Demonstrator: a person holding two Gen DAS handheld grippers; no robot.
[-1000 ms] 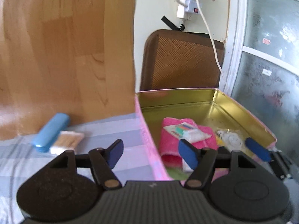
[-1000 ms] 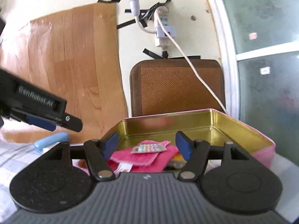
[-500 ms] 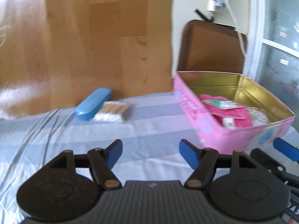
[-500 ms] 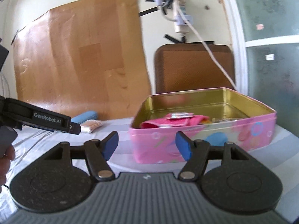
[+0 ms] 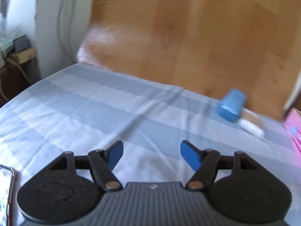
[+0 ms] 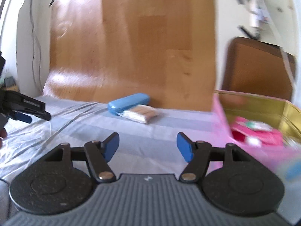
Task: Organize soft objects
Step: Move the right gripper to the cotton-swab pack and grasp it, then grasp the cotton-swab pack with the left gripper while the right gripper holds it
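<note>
A pink tin box point(image 6: 222, 113) with a gold inside stands at the right and holds a pink cloth point(image 6: 257, 133) with small packets on it. Its pink edge shows in the left wrist view point(image 5: 294, 130). A bag of cotton swabs point(image 6: 139, 114) lies on the striped sheet beside a blue case point(image 6: 128, 103); both also show in the left wrist view, the bag point(image 5: 250, 122) behind the case point(image 5: 231, 104). My left gripper point(image 5: 151, 155) is open and empty over the sheet. My right gripper point(image 6: 147, 146) is open and empty, left of the tin.
A wood-pattern board point(image 6: 150, 47) leans on the wall behind the bed. A brown chair back point(image 6: 257, 67) stands behind the tin. A phone edge point(image 5: 4, 188) lies at the lower left. The left gripper point(image 6: 24, 109) shows at the left of the right wrist view.
Both grippers have pulled back from the tin and swung left. The tin has slid to the right edge of both views. Both stay open and empty.
</note>
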